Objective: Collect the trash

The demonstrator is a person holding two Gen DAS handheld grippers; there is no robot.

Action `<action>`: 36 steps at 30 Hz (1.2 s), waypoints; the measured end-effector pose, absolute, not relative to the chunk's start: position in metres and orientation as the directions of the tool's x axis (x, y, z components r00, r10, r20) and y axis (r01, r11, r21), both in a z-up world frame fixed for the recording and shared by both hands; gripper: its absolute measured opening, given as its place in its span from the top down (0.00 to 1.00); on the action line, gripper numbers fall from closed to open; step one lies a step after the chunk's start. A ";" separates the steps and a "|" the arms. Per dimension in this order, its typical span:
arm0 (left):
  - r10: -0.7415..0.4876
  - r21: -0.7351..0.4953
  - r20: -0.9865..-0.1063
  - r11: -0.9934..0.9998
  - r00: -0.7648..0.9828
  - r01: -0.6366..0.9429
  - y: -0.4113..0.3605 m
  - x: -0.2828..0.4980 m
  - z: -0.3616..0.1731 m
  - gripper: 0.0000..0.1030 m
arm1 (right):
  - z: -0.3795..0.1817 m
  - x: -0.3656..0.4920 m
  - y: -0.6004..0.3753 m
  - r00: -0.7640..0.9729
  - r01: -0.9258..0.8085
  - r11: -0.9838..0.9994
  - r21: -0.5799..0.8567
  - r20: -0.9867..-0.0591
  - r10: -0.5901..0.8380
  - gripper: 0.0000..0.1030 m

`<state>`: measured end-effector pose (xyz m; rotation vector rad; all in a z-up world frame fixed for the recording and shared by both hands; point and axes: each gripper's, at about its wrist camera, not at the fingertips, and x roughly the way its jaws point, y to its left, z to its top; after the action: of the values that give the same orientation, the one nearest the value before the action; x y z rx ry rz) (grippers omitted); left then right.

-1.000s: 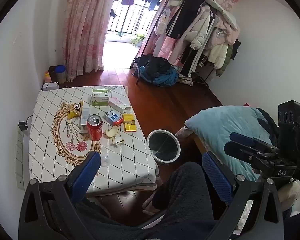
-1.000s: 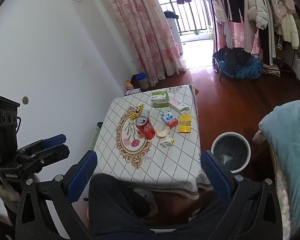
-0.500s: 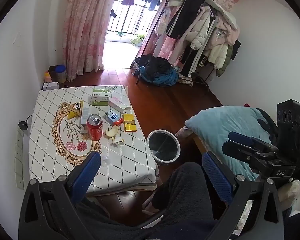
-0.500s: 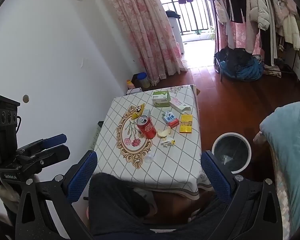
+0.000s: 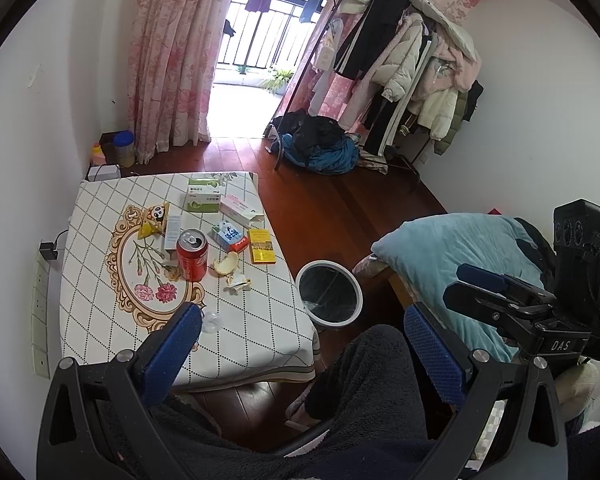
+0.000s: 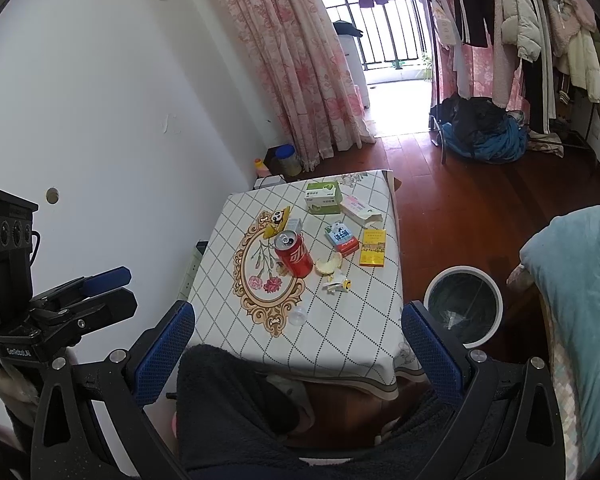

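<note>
A low table (image 5: 260,332) (image 6: 364,336) with a checked cloth holds trash: a red soda can (image 5: 192,255) (image 6: 293,255), a fruit peel (image 5: 227,263) (image 6: 329,263), a crumpled wrapper (image 5: 238,281) (image 6: 337,284), a yellow panda packet (image 5: 155,220) (image 6: 277,222), a yellow box (image 5: 261,246) (image 6: 373,247), a blue-red carton (image 5: 230,235) (image 6: 341,236), a green box (image 5: 203,198) (image 6: 322,197), a pink box (image 5: 240,209) (image 6: 358,209). A white-rimmed bin (image 5: 329,293) (image 6: 463,305) stands on the floor right of the table. My left gripper (image 5: 302,342) and right gripper (image 6: 298,338) are open and empty, held above my lap, short of the table.
A small clear cap (image 5: 211,322) (image 6: 299,315) lies near the table's front. A blue pillow (image 5: 460,256) on the bed is at the right. A clothes rack (image 5: 400,72) and a pile of bags (image 5: 320,148) stand at the back. The white wall (image 6: 100,120) is left of the table.
Both views have shifted only slightly. Both grippers stay open and nothing on the table has moved.
</note>
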<state>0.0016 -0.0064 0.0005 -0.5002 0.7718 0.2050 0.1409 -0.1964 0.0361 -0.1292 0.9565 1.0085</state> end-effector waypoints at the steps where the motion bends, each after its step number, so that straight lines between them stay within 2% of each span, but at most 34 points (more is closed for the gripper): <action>1: -0.001 -0.355 -0.710 0.864 0.704 -0.356 -0.007 0.002 0.001 0.00 | 0.036 0.141 -0.196 0.180 -0.765 0.561 0.318 -0.730 0.659 0.00; 36: 0.008 -0.350 -0.713 0.863 0.701 -0.365 0.013 -0.009 0.004 0.00 | 0.039 0.139 -0.194 0.182 -0.770 0.559 0.309 -0.732 0.656 0.00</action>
<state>-0.0085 0.0126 0.0038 -0.4987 0.7722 0.2177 0.1395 -0.1939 0.0394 -0.1406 0.9530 1.0105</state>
